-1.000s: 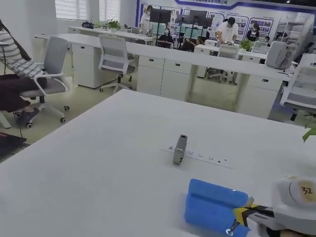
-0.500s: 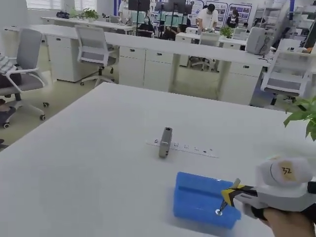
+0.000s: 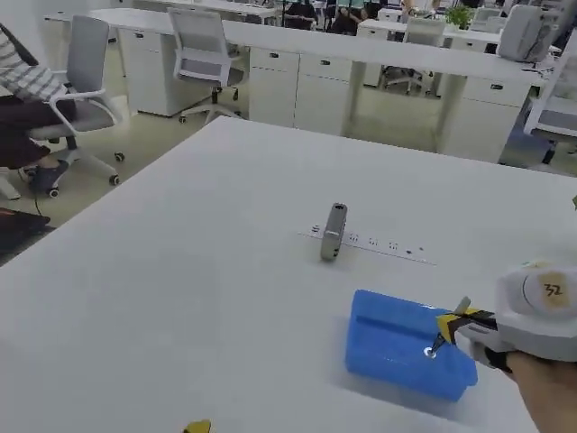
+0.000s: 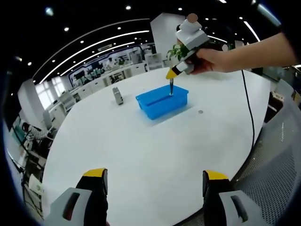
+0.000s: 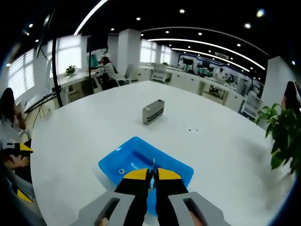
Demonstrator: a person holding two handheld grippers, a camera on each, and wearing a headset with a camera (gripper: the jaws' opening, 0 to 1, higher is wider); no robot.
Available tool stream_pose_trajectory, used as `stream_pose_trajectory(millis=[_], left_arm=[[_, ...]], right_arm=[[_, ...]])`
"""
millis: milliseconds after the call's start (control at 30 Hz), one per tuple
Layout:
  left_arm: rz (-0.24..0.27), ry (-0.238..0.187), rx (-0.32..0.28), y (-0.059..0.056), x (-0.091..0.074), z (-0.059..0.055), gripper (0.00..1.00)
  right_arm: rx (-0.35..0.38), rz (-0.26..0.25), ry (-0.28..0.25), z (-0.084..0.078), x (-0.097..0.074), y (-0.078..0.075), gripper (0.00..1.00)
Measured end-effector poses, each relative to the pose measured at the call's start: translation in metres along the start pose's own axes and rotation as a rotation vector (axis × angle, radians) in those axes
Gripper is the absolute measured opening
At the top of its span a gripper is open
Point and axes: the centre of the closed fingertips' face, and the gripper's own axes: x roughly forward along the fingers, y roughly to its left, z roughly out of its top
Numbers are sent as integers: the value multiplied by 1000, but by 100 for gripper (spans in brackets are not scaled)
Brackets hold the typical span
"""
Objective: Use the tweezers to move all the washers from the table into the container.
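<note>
Your right gripper (image 5: pixel 151 175) is clenched on the tweezers (image 4: pixel 170 88), its yellow-tipped jaws pressed together around them; your hand (image 4: pixel 214 59) holds it above the blue container (image 3: pixel 388 361), and the tweezers point down with their tips inside the container's walls. In the head view a small ring sits right at the tips (whether it is pinched or lying on the container floor, the pictures do not settle).

In the right gripper view one washer (image 5: pixel 122 171) lies on the floor of the container, toward its left corner and apart from the tweezers; in the left gripper view another washer (image 4: pixel 201 112) lies on the bare bench (image 3: pixel 180 271), just beside the container on the side nearer the bench's curved edge.

Your left gripper (image 4: pixel 155 181) is released, its jaws spread wide and grasping nothing; it hangs over the bench well apart from the container, facing it.

The container stands toward the near right part of the bench; a grey block (image 3: pixel 334 232) stands beyond it, nearer the middle, beside a row of small marks in the surface.
</note>
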Motion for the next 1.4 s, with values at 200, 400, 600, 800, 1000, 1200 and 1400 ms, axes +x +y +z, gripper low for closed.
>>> stream_pose_trajectory(millis=[200,400,600,800,1000,1200,1400], left_arm=[[12,1,-1,2,-1,0,84],[9,10,9,1,0,-1,84],[5,19,11,0,1,-3,84],[15,28,12,2,1,-4,84],[16,29,12,2,1,-5,84],[26,28,13,4,0,-4,84],[34,20,4,6,0,-4,84]], right_arm=[[-12,26,29,-12,9,6,1],[-13,49,48,-24,16,13,1],[3,61,65,-34,22,16,1],[12,57,55,-34,21,15,1],[5,53,50,-35,19,18,1],[-31,48,64,-35,17,18,2],[-21,43,34,-25,5,19,2]])
